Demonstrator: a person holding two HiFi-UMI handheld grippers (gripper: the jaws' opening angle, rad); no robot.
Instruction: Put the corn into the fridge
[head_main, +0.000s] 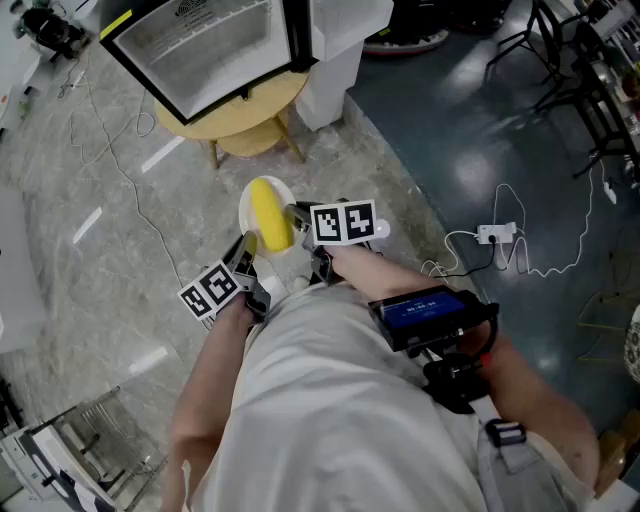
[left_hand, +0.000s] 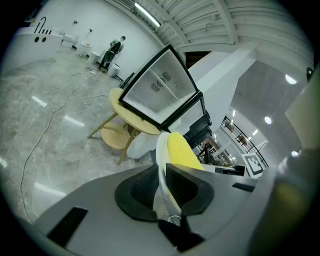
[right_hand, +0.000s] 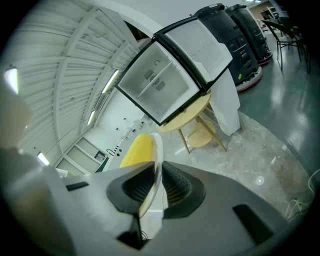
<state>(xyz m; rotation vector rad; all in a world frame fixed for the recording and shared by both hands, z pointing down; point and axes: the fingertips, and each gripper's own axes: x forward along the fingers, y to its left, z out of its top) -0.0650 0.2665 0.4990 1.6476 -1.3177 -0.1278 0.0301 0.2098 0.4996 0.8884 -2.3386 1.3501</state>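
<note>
A yellow corn cob (head_main: 268, 215) lies on a small white plate (head_main: 246, 203), held out in front of me above the floor. My left gripper (head_main: 248, 250) is shut on the plate's near-left rim, and my right gripper (head_main: 300, 216) is shut on its right rim. In the left gripper view the plate (left_hand: 161, 150) stands edge-on between the pads of the left gripper (left_hand: 162, 172), with the corn (left_hand: 182, 150) just right of it. In the right gripper view the right gripper (right_hand: 156, 172) pinches the plate (right_hand: 159, 147), with the corn (right_hand: 136, 150) to its left. Ahead, the glass-door fridge (head_main: 200, 50) sits with its door closed on a round wooden table (head_main: 255, 112).
A lower wooden shelf or stool (head_main: 248, 142) sits under the table. A white block (head_main: 335, 70) stands right of the fridge. A power strip (head_main: 497, 234) and cables lie on the floor at right, and a thin cable (head_main: 130, 180) at left. A wire rack (head_main: 90, 440) is at lower left.
</note>
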